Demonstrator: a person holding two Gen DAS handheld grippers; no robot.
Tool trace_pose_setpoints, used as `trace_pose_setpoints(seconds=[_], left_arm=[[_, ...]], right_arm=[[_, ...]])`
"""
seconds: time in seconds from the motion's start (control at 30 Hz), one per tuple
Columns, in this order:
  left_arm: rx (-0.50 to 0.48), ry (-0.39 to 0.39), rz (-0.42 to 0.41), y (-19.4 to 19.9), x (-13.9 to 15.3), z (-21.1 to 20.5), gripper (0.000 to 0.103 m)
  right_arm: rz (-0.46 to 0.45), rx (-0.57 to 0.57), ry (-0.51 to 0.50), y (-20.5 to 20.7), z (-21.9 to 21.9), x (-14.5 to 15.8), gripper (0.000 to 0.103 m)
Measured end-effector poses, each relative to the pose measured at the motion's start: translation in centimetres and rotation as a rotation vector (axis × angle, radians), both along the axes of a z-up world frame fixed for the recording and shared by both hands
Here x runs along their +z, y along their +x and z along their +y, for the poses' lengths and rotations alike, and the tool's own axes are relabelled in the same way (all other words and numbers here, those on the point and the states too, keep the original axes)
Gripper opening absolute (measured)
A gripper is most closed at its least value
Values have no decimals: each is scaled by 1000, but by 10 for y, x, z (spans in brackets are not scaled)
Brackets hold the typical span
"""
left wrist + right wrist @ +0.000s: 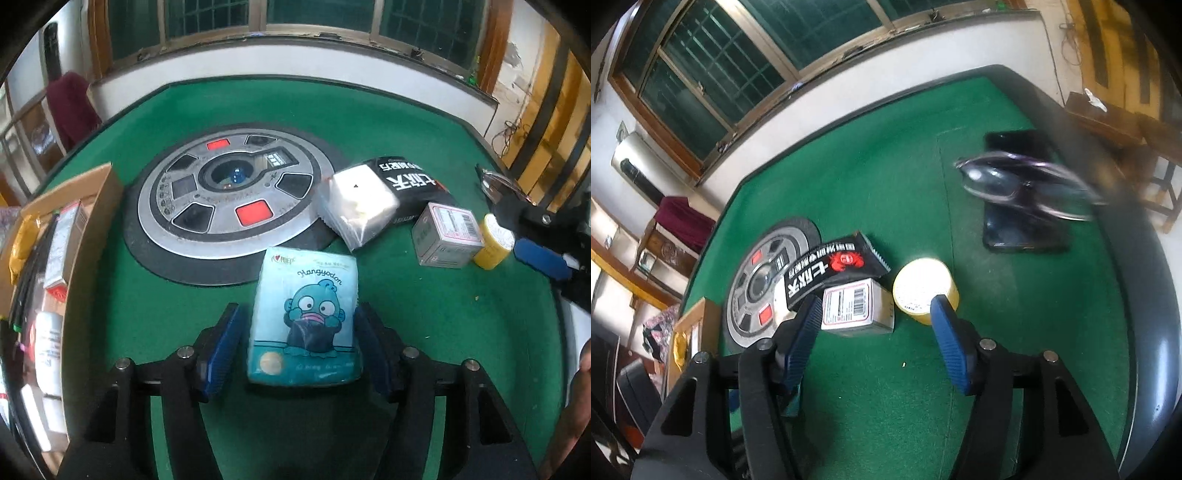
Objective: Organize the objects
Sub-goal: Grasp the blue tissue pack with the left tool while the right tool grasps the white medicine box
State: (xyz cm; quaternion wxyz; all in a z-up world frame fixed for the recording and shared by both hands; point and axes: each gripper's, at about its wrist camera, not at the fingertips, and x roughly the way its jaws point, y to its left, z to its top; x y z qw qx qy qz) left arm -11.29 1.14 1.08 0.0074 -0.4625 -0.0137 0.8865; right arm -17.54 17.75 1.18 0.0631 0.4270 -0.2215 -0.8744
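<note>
A blue tissue pack with a cartoon fish lies on the green table between the fingers of my left gripper. The jaws are open around it; the right pad touches its edge, the left pad stands just apart. A black-and-white snack bag, a small grey box and a yellow jar lie to the right. In the right wrist view my right gripper is open and empty, just short of the grey box and the yellow jar, with the snack bag behind.
A cardboard box holding several packaged items stands at the table's left edge. A round silver console sits at the table's centre. Glasses rest on a black phone at the far right, near the padded table rim.
</note>
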Motion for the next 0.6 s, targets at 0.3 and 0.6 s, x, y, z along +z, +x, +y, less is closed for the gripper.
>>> trace_pose_setpoints(seconds=[0.3, 0.6], left_arm=[[38, -3, 60, 17, 1, -14, 43], [45, -4, 59, 17, 2, -18, 42]], right_arm=[[19, 75, 143, -12, -33, -6, 59], [-4, 101, 354, -26, -62, -28, 44]])
